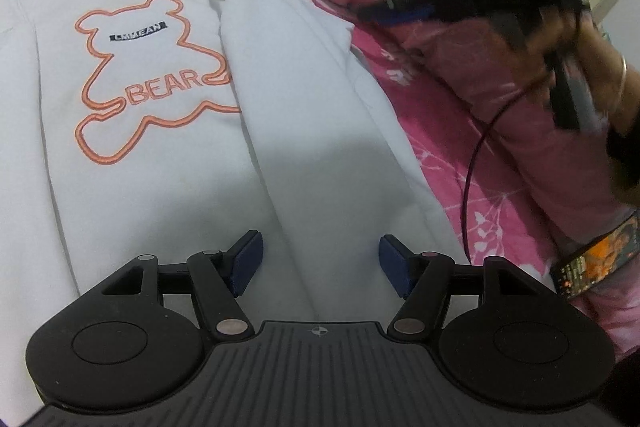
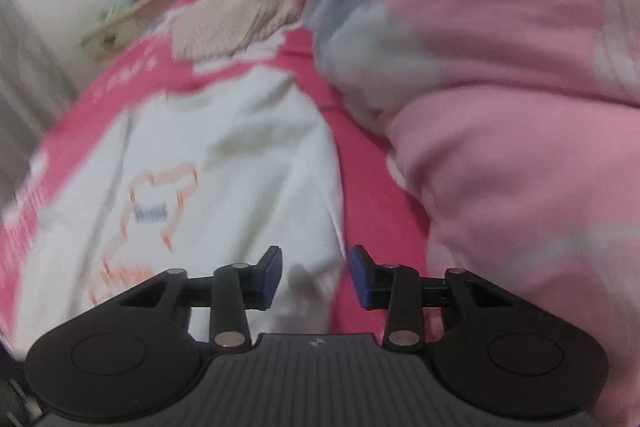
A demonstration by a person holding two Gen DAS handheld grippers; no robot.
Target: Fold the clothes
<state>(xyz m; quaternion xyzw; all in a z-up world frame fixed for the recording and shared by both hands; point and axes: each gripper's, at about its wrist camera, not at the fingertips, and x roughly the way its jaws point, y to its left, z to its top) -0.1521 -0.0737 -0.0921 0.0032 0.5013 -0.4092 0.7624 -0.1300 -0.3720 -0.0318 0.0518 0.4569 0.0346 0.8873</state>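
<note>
On the pink bed sheet (image 1: 448,131) lies a white sweatshirt (image 1: 168,147) with an orange bear outline, sleeves folded inward. The left tongs (image 1: 321,263) hover over its near part, pads apart, nothing between them. The right tongs (image 2: 314,277), blurred, stand apart above the sweatshirt's right edge, gripping nothing. A pink quilt (image 2: 500,107) lies to the right.

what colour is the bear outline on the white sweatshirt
Orange, on the white sweatshirt; the bear outline shows best in the left wrist view.
</note>
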